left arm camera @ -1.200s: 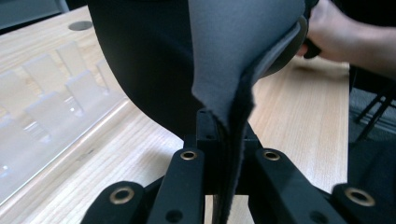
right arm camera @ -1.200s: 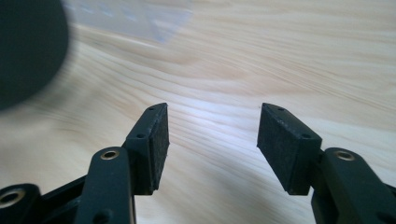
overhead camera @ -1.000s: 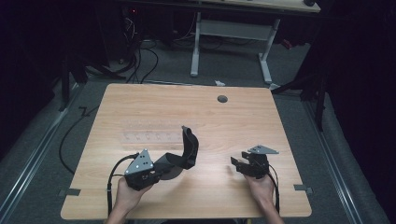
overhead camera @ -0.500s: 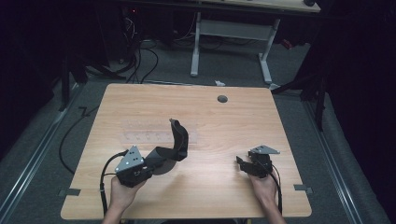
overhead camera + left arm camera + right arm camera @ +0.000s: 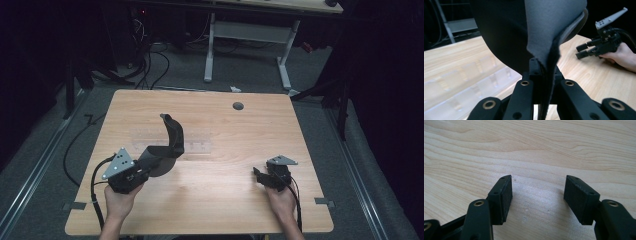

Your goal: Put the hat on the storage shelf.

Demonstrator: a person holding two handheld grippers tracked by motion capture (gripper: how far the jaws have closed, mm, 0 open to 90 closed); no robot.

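Note:
My left gripper [image 5: 150,162] is shut on the edge of a black, curved flexible pad [image 5: 172,137] with a grey fabric face, much like a shoe insole. The pad arches up off the wooden table [image 5: 240,145]. In the left gripper view the pad [image 5: 549,30] rises from between the closed jaws of that gripper [image 5: 544,72]. Under and beyond it lies a clear plastic rack [image 5: 200,142] flat on the table. My right gripper [image 5: 260,177] rests low at the front right, open, and its own view shows the right gripper [image 5: 537,192] with nothing between its pads over bare wood.
A round grey cable hole [image 5: 238,106] sits near the table's far edge. Cables and a white desk frame [image 5: 250,35] stand on the floor behind. The clear rack [image 5: 461,85] shows blurred at the left of the left gripper view, and the right gripper [image 5: 584,51] at the far right.
My left hand has carried the pad to the left and a little upward, over the clear rack. The right gripper has stayed where it was, still open.

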